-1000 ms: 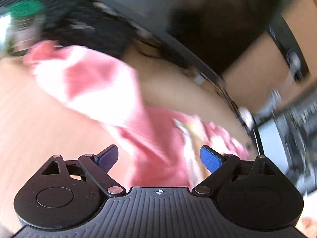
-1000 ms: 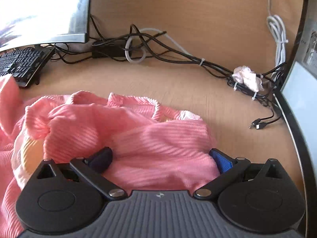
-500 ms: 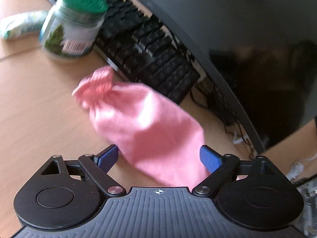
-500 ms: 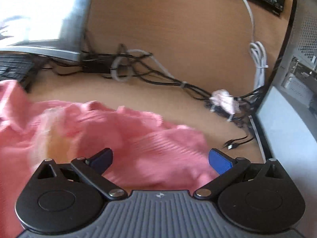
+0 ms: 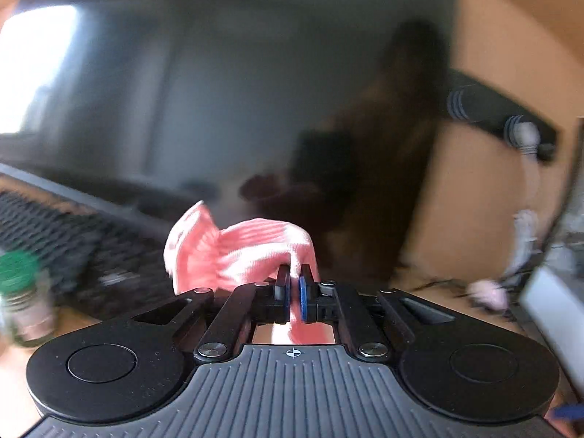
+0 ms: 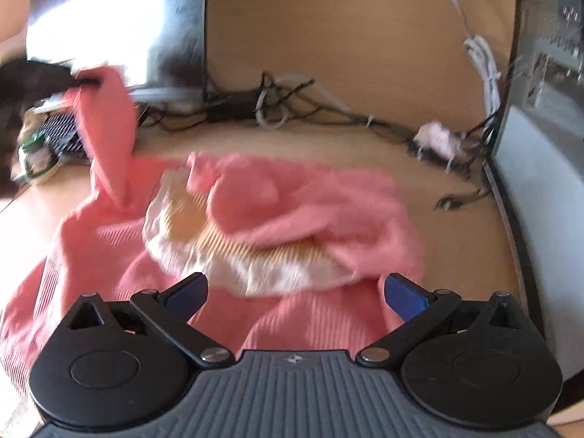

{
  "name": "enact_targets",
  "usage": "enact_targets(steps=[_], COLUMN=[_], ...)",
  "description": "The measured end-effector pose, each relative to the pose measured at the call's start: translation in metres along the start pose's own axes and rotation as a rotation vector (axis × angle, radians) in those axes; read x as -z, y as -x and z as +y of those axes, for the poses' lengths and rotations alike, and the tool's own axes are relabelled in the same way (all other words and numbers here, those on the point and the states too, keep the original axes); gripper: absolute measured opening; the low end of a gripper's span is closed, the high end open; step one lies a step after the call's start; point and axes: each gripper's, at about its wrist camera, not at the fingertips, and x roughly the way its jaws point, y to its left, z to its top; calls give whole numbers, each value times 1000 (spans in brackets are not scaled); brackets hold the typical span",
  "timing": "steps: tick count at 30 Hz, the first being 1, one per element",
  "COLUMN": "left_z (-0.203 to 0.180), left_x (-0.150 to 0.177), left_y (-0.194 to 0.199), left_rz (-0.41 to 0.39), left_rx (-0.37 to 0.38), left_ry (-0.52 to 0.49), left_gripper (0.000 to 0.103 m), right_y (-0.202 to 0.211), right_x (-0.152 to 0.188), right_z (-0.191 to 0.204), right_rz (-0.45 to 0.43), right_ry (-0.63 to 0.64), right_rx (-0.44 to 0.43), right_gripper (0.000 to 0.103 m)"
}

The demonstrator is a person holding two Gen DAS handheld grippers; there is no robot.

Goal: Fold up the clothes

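We pinch pink ribbed knit sleeve (image 5: 237,252) in left gripper (image 5: 295,284); right gripper (image 6: 295,288) agape, empty. Risk: thin pinch slips, sleeve snags black keyboard (image 5: 73,233).

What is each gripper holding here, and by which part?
Left gripper pinches the pink garment by its sleeve. Right gripper is open, holding nothing.

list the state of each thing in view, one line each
left gripper: shut on the sleeve
sleeve: pinched, lifted off the desk
right gripper: jaws open, holding nothing
pink garment: crumpled, unfolded on the desk
jar: upright, green lid on
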Motion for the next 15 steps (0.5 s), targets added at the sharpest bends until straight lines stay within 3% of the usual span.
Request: enact_targets(steps=[2, 5, 7, 8, 9, 12, 15], left_z=[-33, -78, -95, -103, -106, -104, -88], left_x=[11, 42, 60, 68, 71, 74, 77], left_y=[4, 0, -2, -4, -3, 7, 8], left_rz=[40, 190, 274, 314, 338, 350, 329], left_rx=[103, 281, 354, 389, 411, 439, 439], left_ry=[-36, -44, -49, -52, -59, -107, -154], left_gripper=[6, 11, 29, 44, 49, 80, 88], right_y=[-6, -10, -13, -15, -16, -18, -17], right_x=[9, 16, 19, 18, 17, 14, 12], right_z=[0, 4, 8, 10, 14, 25, 29], right_rz=[41, 61, 71, 76, 84, 109, 110], right_ry=[-19, -13, -1, 11, 23, 44, -4], right_rx=[-38, -72, -84, -80, -68, -19, 6], right_gripper=[103, 103, 103, 103, 103, 103, 103])
